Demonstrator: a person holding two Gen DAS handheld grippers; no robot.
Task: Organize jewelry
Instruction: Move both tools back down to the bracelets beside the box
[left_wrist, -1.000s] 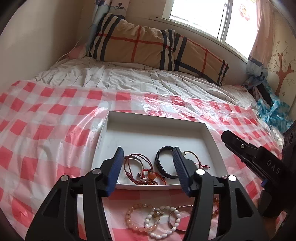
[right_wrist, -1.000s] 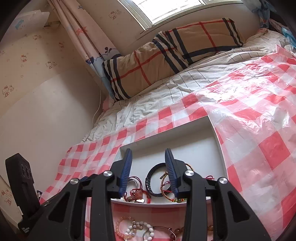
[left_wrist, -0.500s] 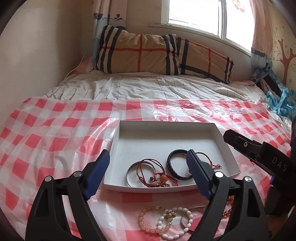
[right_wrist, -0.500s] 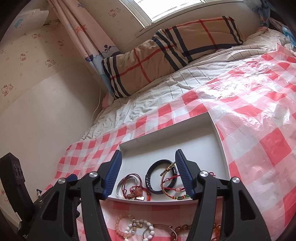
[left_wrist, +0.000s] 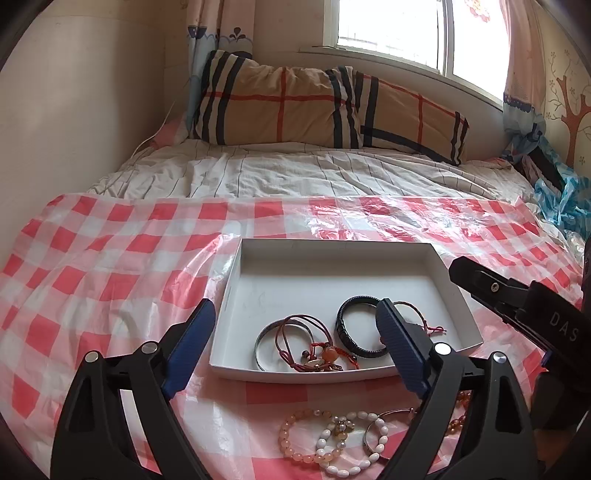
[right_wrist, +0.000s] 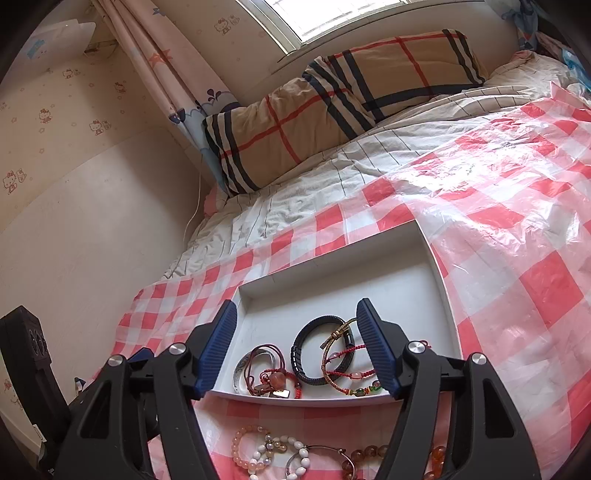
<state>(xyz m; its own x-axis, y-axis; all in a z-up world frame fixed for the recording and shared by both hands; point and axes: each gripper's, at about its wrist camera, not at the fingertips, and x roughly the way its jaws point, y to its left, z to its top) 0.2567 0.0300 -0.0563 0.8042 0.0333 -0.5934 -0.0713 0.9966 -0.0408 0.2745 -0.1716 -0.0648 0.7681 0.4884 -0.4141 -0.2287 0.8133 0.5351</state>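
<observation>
Your right gripper (right_wrist: 297, 332) and left gripper (left_wrist: 295, 325) hover over the tray's (right_wrist: 441, 280) bracelets (right_wrist: 325, 354), both jaws opening, gripping nothing

hidden: amber bead bracelet (left_wrist: 460, 410) partly behind black frame; cut off: white bead bracelet (right_wrist: 275, 461) at bottom edge

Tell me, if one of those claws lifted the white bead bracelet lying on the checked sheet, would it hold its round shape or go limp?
Probably limp: the white bead bracelet is separate oval beads on a string, so it would likely sag into a drooping loop. The smooth, glossy beads may slip between the pads. It overlaps the peach bead bracelet, which might drag along.
</observation>
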